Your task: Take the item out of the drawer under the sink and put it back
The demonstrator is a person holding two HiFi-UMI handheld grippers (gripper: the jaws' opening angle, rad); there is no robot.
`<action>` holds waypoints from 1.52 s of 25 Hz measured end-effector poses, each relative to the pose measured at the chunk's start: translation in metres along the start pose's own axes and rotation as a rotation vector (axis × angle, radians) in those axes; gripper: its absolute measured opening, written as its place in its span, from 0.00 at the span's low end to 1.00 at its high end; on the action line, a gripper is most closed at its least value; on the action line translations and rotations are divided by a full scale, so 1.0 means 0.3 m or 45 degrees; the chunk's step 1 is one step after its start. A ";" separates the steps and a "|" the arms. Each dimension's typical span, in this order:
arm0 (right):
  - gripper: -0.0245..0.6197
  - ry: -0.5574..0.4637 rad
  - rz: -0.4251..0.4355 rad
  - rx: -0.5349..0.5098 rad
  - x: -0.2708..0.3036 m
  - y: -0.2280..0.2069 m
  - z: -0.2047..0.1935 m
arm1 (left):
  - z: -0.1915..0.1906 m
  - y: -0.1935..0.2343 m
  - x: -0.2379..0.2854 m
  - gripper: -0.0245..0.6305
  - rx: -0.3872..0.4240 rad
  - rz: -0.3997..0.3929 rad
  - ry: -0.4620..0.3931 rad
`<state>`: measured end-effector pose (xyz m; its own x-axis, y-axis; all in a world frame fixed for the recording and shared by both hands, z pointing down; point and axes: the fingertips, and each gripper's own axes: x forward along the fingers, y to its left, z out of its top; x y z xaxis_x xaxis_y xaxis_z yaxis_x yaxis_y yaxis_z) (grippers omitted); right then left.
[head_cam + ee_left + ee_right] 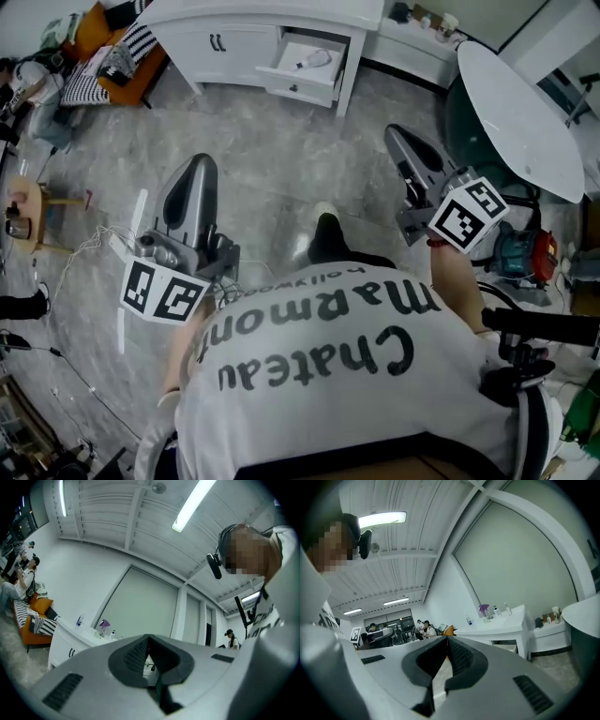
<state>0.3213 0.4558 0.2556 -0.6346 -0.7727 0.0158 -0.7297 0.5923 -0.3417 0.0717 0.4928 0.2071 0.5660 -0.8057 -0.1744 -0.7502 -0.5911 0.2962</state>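
The white sink cabinet stands at the far end of the floor, several steps from me. Its right drawer is pulled open. In it lies a small pale item with a thin handle. My left gripper is held in front of my chest, shut, with nothing between its jaws. My right gripper is held the same way, also shut and empty. Both point toward the cabinet and slightly upward. In the left gripper view the left gripper has its pads meeting, and so does the right gripper in its own view.
A round white table stands at the right, with a red and teal tool on the floor by it. An orange sofa with striped cushions is at the left, a small wooden stool nearer. Cables trail across the grey floor.
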 end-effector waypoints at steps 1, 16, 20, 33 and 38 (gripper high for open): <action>0.05 0.001 0.010 0.016 0.035 -0.033 0.010 | 0.001 0.020 0.037 0.05 0.004 0.010 -0.003; 0.05 0.085 0.111 -0.109 0.548 -0.469 0.215 | 0.034 0.292 0.595 0.05 -0.011 0.082 -0.065; 0.05 0.055 0.148 -0.115 0.576 -0.526 0.207 | -0.027 0.325 0.624 0.05 0.027 0.098 -0.067; 0.05 0.113 0.176 -0.130 0.782 -0.715 0.261 | -0.051 0.461 0.881 0.05 -0.004 0.126 -0.040; 0.05 0.093 0.177 -0.098 0.841 -0.751 0.282 | -0.033 0.495 0.922 0.05 0.013 0.153 -0.024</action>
<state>0.3470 0.1081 0.2571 -0.7457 -0.6649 0.0428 -0.6490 0.7104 -0.2723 0.1203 0.1826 0.2122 0.4652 -0.8714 -0.1555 -0.8158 -0.4903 0.3068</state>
